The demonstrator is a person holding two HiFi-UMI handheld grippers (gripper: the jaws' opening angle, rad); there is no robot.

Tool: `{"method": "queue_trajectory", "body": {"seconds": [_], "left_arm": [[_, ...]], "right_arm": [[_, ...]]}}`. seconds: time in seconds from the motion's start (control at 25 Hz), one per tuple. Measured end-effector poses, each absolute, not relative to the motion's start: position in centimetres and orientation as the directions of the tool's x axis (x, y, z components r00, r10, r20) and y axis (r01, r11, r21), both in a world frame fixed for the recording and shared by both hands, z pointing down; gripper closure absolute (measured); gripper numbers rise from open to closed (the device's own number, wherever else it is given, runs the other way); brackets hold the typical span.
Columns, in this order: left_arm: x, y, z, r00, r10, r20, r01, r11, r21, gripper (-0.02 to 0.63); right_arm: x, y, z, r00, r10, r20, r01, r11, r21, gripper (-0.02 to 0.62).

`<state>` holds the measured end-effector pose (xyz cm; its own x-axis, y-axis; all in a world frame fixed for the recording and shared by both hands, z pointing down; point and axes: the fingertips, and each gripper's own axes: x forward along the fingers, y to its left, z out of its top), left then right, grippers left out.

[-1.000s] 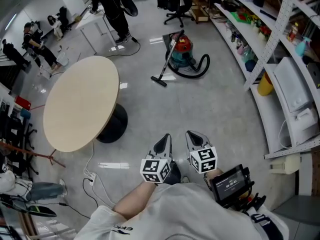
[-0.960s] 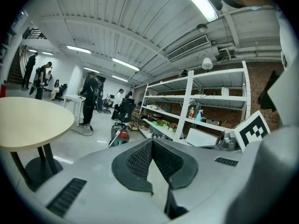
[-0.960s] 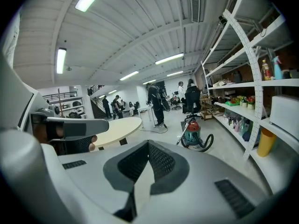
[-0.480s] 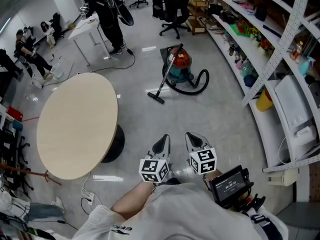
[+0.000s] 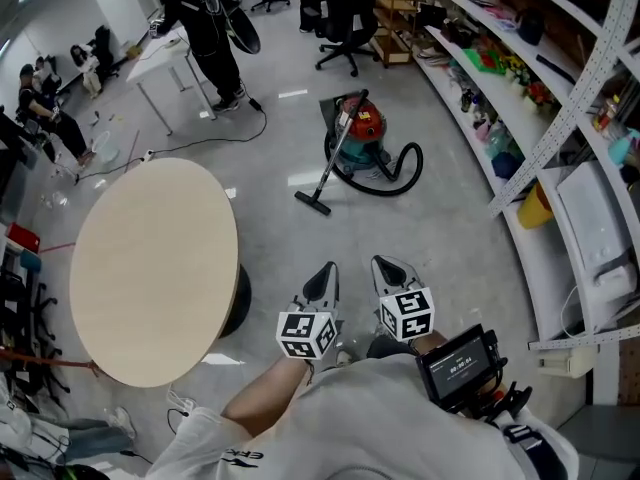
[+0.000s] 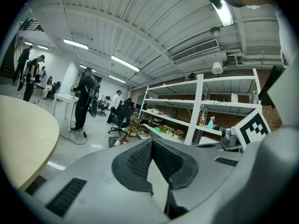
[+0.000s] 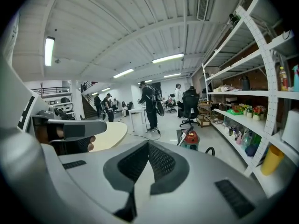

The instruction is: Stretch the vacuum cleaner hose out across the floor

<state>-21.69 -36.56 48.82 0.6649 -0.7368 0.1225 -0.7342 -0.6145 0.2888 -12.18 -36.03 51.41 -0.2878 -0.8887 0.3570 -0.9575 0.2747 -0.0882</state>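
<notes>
A red and teal vacuum cleaner point(image 5: 362, 136) stands on the grey floor far ahead, its black hose point(image 5: 400, 168) curled in a loop round it and its wand point(image 5: 330, 166) slanting down to a floor nozzle point(image 5: 311, 201). In the right gripper view the vacuum cleaner point(image 7: 190, 139) shows small beyond the jaws. My left gripper point(image 5: 325, 281) and right gripper point(image 5: 390, 271) are held side by side close to my body, well short of the vacuum. Both are shut, with nothing between the jaws.
A round beige table point(image 5: 150, 263) on a black base stands at the left. Metal shelving point(image 5: 560, 128) with goods runs along the right. A person in black point(image 5: 205, 28) stands by a white desk point(image 5: 165, 58) at the back, with office chairs point(image 5: 345, 13) beyond the vacuum.
I have walked forward: the vacuum cleaner and the table sit lower and nearer in the head view. Both grippers stay shut and side by side.
</notes>
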Motion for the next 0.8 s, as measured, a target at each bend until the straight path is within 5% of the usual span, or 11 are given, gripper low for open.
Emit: {"method": "queue_trajectory", "body": {"seconds": [0.8], "left_arm": [[-8.4, -58.3, 47.6, 0.590, -0.795, 0.145, -0.797, -0.544, 0.262, 0.604]], "right_arm": [[1.4, -58.1, 51.0, -0.358, -0.873, 0.331, -0.934, 0.329, -0.141, 0.597]]}}
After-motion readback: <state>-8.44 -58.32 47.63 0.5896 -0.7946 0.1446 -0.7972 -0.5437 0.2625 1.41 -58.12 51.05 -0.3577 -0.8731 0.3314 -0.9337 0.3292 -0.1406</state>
